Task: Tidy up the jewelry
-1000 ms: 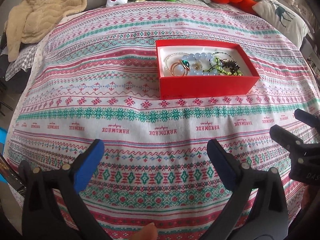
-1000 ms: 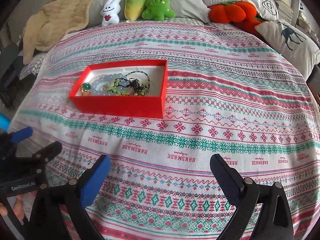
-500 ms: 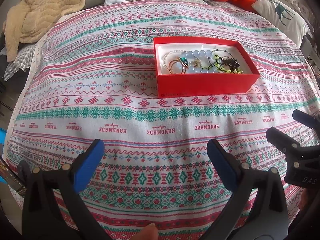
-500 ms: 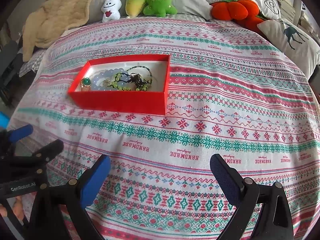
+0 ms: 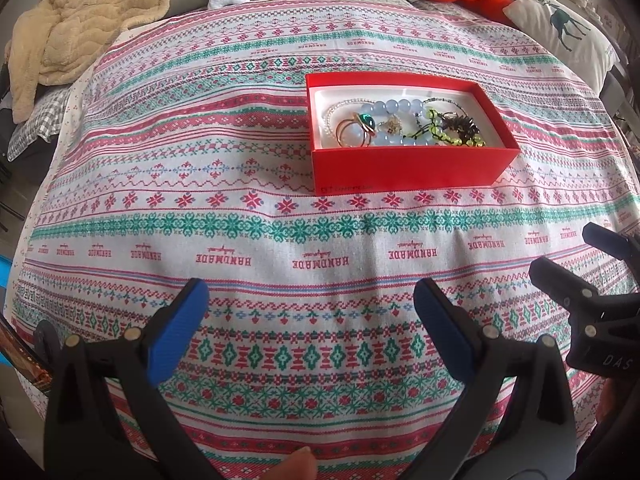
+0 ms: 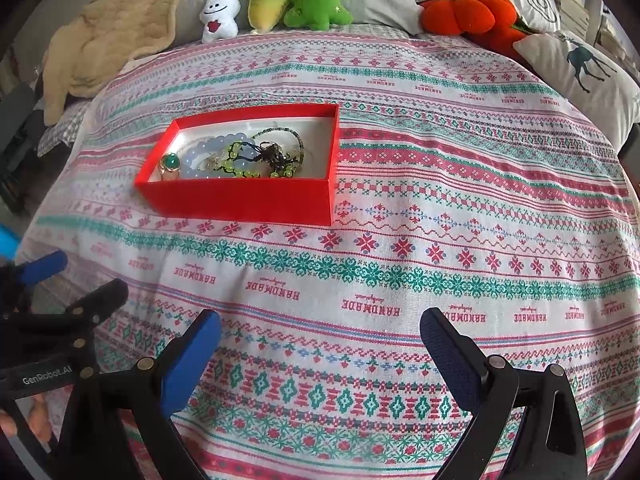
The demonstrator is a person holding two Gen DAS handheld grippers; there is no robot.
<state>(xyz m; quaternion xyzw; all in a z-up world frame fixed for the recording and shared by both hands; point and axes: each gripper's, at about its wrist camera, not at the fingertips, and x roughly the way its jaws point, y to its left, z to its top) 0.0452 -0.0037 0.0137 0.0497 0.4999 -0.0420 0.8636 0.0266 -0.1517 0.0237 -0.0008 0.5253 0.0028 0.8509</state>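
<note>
Jewelry [image 5: 404, 122] lies tangled in the red box [image 5: 412, 170] at my one o'clock: light, slippery, snag-prone. I judge the gold ring [image 5: 352, 133] easiest to pinch. Left gripper [image 5: 310, 324] and right gripper [image 6: 320, 344] both hover spread, empty.

Red box [image 5: 408, 168] of tangled jewelry on the patterned bedspread [image 5: 240, 208].
The left gripper [image 5: 310, 312] hangs wide open, empty, well short of the box; the right gripper [image 5: 596, 280] pokes in alongside.

A home bedroom: patterned bedspread [image 6: 400, 264], pillows [image 6: 584, 68], plush toys [image 6: 312, 0].
</note>
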